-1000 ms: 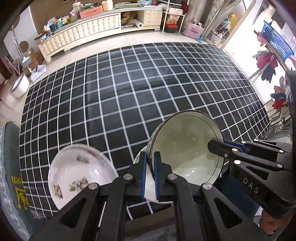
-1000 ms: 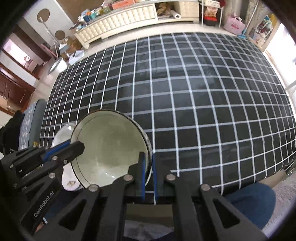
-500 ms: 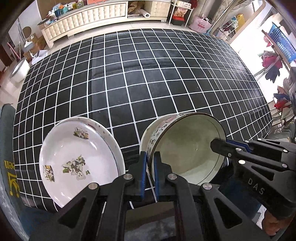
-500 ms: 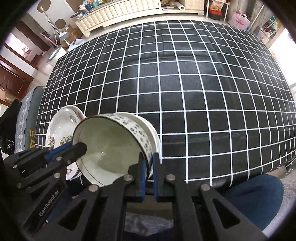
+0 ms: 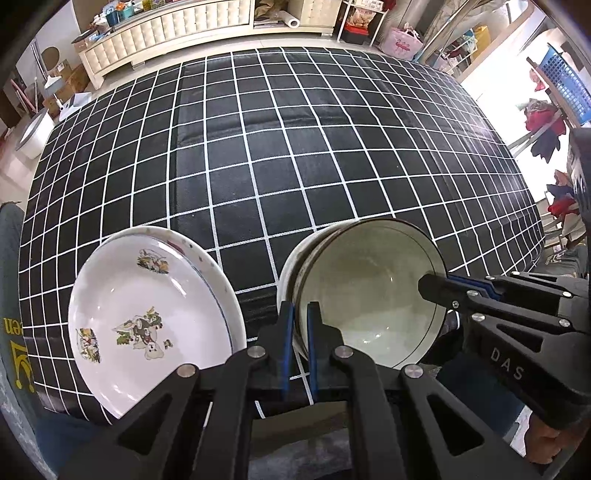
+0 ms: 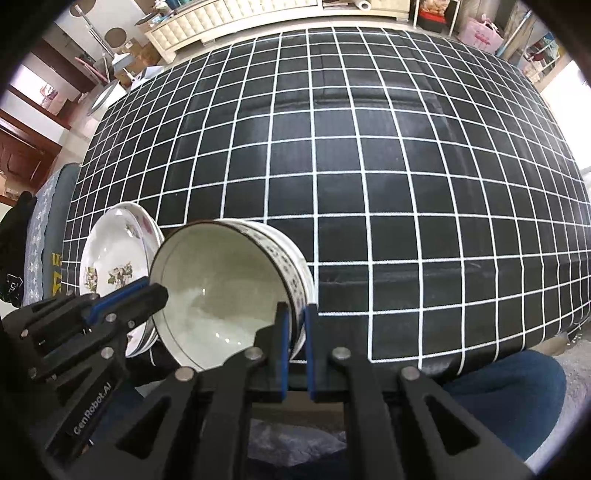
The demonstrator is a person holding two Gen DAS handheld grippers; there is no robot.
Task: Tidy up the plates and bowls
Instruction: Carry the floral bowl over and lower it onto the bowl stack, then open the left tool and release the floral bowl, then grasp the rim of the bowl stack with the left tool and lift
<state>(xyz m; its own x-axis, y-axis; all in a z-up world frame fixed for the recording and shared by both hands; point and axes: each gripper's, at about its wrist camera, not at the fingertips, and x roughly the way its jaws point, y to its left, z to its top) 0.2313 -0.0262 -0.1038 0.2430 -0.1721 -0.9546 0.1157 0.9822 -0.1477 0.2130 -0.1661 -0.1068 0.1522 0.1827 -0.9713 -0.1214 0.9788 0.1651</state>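
**Figure: Bowl lowered between two grippers onto a white dish, beside the plate stack**

Nearest to me, both claws pinch the same bowl (image 5: 369, 295). My left gripper (image 5: 301, 332) has its blue pads pressed onto the bowl's left rim, wall between them. My right gripper (image 6: 293, 332) clamps the opposite rim in the same way; its tips also show at the bowl's right edge in the left view. A blue-clad knee (image 6: 517, 387) sits just behind the bowl, below the cloth edge.

The bowl is the landmark. Compared with a second ago, when it was held higher and more upright with only a sliver of white beneath, it has come down and tipped toward level; a white dish (image 5: 291, 266) now shows close behind its left rim, and I judge the bowl is nesting into it, though I cannot see whether the bottoms touch. Just left of the bowl lies the plate stack (image 5: 147, 317), a printed plate on top of another; it looms larger than before as my left camera descended.

Beyond the bowl, the checked black tablecloth (image 5: 295, 147) stretches away bare. Farthest off stands a cream cabinet (image 5: 166, 29).

Meaning for the task: bowls are being grouped at one spot, plates at another. Next I would expect to seat the bowl, then release both claws.
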